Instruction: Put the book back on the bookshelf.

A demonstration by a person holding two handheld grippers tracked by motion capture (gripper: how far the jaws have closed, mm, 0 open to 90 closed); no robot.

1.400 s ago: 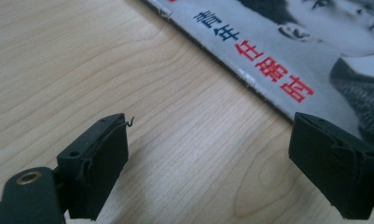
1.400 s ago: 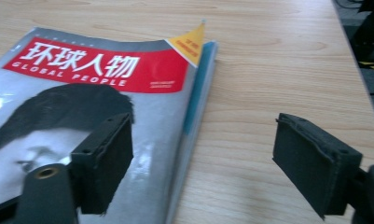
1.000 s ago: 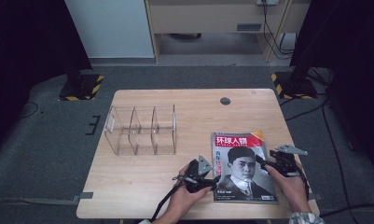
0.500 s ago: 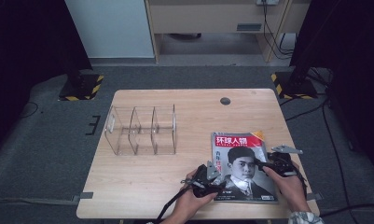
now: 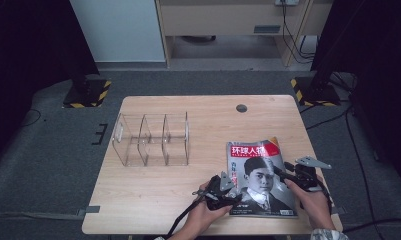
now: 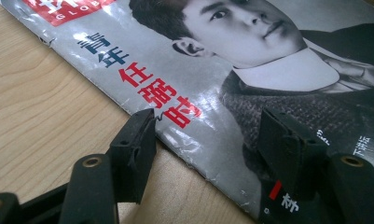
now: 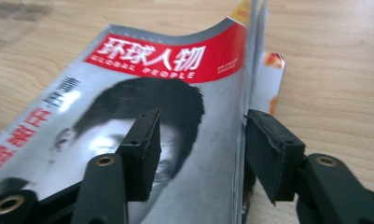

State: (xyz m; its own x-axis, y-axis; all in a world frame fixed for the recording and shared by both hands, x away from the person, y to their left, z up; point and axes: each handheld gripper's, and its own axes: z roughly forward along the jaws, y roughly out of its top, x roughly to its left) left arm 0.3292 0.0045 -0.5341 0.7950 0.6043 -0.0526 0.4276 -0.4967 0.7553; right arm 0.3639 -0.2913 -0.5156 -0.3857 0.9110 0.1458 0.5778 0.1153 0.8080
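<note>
Between each gripper's parted fingers lies an edge of the magazine [image 5: 260,177]: left gripper [image 6: 205,149], right gripper [image 7: 201,154].

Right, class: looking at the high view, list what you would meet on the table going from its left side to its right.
Clear plastic divided organiser → left tongs at the magazine's left edge → glossy magazine with red title banner and portrait cover → right tongs at its right edge.

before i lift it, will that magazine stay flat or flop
The magazine will probably flop: its far edge already curls up off the table. The glossy cover may slip between the open right gripper jaws. Its worn spine edge could tear.
</note>
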